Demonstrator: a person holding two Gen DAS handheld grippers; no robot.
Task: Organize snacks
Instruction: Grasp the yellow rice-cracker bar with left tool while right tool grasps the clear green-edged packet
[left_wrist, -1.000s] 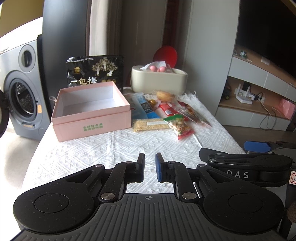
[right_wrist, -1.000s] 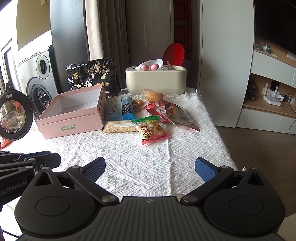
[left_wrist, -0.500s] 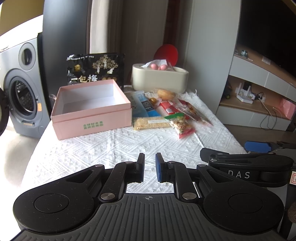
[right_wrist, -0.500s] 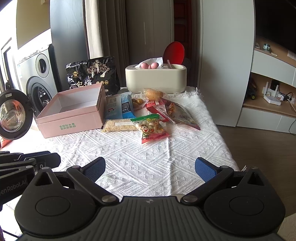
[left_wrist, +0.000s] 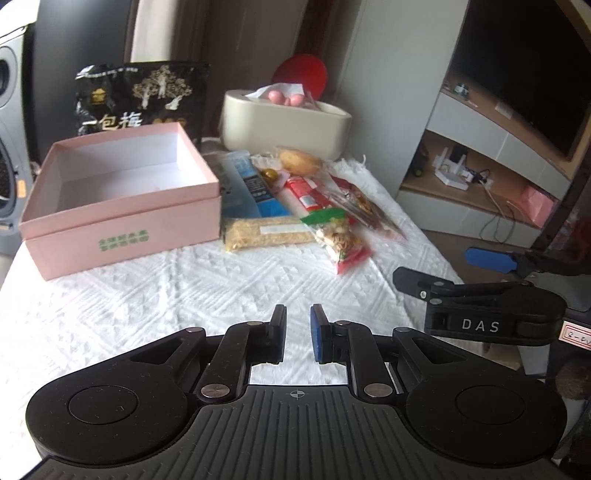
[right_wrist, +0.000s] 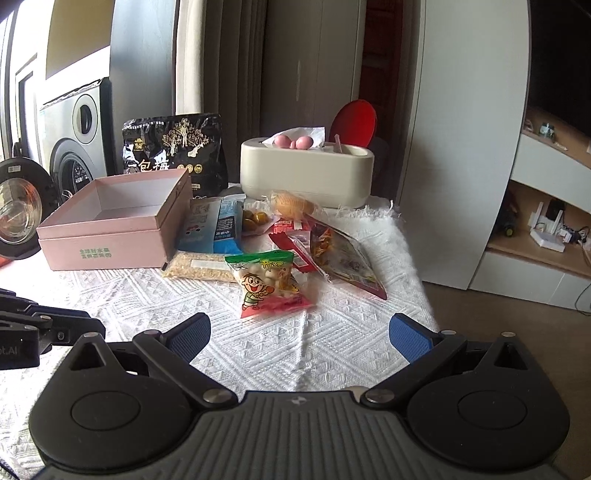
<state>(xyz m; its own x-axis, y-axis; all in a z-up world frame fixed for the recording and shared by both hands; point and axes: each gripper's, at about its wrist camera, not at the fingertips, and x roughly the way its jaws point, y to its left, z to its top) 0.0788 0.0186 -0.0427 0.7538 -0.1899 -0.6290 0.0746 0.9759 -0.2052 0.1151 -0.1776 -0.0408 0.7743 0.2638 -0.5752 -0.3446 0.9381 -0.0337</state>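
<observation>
An empty pink box (left_wrist: 122, 199) (right_wrist: 110, 225) stands open on the white cloth at the left. To its right lie several snack packs: a green-and-red cartoon pack (right_wrist: 267, 282) (left_wrist: 340, 238), a clear pack of grains (right_wrist: 201, 269) (left_wrist: 267, 232), a blue pack (right_wrist: 214, 225) (left_wrist: 255, 188), red packs (right_wrist: 343, 258) (left_wrist: 351, 203). My left gripper (left_wrist: 297, 326) is nearly shut and empty, over bare cloth in front of the box. My right gripper (right_wrist: 300, 334) is open and empty, just short of the cartoon pack.
A black stand-up bag (left_wrist: 140, 99) (right_wrist: 175, 151) stands behind the box. A cream tissue holder (left_wrist: 284, 122) (right_wrist: 306, 170) with pink balls stands at the back. The table's right edge (right_wrist: 417, 273) drops to the floor. A washing machine (right_wrist: 70, 144) is at the left.
Both grippers have moved forward toward the snacks and box, which now look larger. The jaws have not changed.
</observation>
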